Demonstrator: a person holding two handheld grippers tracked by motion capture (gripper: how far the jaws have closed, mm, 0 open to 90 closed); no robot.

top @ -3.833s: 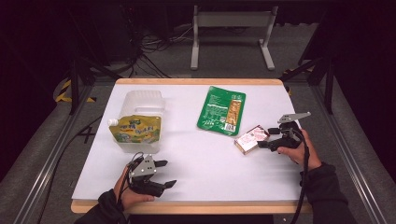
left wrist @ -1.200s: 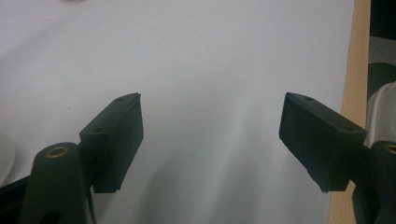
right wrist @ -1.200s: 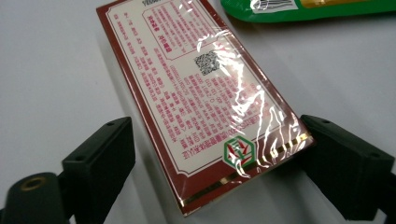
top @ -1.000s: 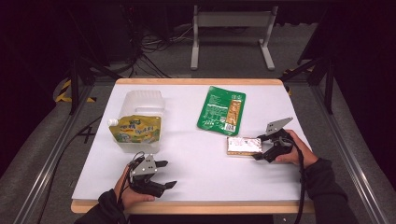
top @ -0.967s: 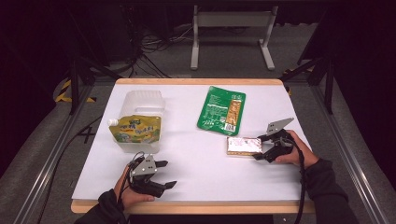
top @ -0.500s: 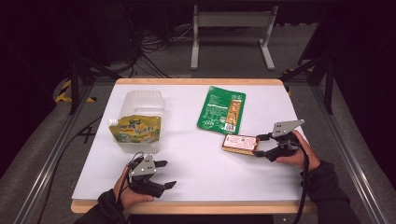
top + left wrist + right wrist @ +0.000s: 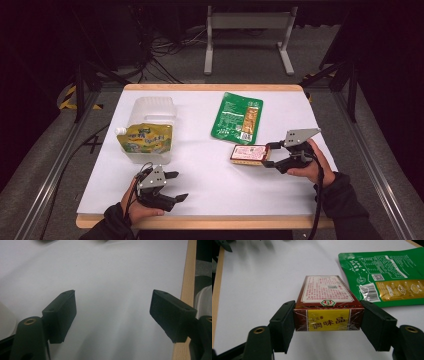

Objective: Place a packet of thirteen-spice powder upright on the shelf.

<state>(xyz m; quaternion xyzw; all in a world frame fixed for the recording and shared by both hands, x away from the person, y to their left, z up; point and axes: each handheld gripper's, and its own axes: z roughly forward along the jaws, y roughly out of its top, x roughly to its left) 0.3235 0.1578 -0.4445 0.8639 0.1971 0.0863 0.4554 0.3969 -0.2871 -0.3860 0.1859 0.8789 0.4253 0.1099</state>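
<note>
The small box between my right jaws is dark red-brown and wrapped in clear film. Its top face carries a pale label of fine red print with a small code square and a green-and-red emblem near the end toward me. That end bears a yellow panel with the characters 调味品; a smaller line above them is too small to read. The box lies flat on the white desk, just in front of the green pouch, which shows a barcode, a code square and a golden panel.

My right gripper holds the box by the near end, one jaw pressed to each long side. In the right gripper view the yellow end faces me, squarely between the pads.

My left gripper rests near the desk's front edge, jaws spread wide with nothing but bare white surface between them. Beyond it stands a yellow-green spouted pouch against a clear plastic tub.
</note>
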